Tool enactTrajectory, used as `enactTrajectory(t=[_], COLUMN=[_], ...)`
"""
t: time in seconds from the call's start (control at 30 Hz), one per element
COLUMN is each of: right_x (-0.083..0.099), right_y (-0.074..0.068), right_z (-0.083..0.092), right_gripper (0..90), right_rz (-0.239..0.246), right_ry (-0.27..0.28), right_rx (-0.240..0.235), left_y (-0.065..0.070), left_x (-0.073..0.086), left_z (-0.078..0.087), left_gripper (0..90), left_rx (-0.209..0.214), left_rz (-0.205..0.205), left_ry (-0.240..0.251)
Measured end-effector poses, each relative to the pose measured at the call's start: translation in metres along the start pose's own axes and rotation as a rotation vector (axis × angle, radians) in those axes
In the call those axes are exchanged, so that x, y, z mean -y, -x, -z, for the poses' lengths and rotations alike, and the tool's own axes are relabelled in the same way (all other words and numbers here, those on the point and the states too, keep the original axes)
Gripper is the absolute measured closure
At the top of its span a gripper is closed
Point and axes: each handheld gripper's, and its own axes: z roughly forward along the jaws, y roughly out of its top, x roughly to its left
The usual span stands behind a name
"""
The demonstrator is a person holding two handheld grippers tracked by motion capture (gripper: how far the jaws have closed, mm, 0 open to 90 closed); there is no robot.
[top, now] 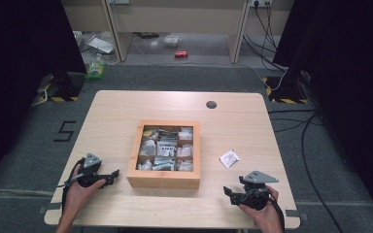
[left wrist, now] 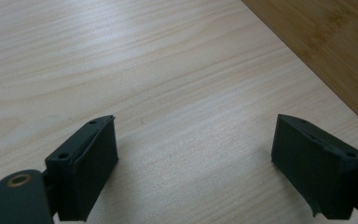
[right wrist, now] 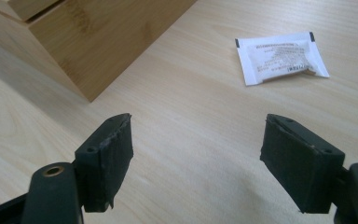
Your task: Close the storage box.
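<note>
While the table (top: 126,109) carries the wooden compartment box (top: 163,179) at its middle, we keep our left gripper (top: 108,176) and right gripper (top: 229,193) spread, empty; the white sachet (top: 229,158) lies flat right of the box.

A round dark grommet (top: 211,104) is set into the far part of the light wooden surface (top: 116,111), right of its middle. On the grey floor beyond, a red can (top: 181,54) is seen lying near pale cabinet legs, with a green packet (top: 95,71) to the far left. Black cables (top: 306,141) are trailed across the floor at the right.
</note>
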Motion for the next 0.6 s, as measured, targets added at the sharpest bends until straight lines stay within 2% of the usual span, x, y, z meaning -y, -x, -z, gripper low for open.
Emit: enactTrajectory(t=[0.2, 0.27, 0.6], right_x=[0.0081, 0.0079, 0.0084], right_y=[0.0026, 0.0049, 0.0100], right_z=[0.0045, 0.0072, 0.0076], right_gripper=[23.8, 23.2, 22.8], right_rz=[0.000, 0.011, 0.004], right_ry=[-0.018, -0.015, -0.015], right_rx=[0.028, 0.049, 0.076], left_y=[0.0000, 0.0000, 0.0000], left_x=[0.0000, 0.0000, 0.0000], left_z=[0.0000, 0.0000, 0.0000], left_gripper=[13.7, 13.7, 13.7], left_rx=[0.000, 0.000, 0.000], left_rz=[0.000, 0.001, 0.000], left_ry=[0.000, 0.000, 0.000])
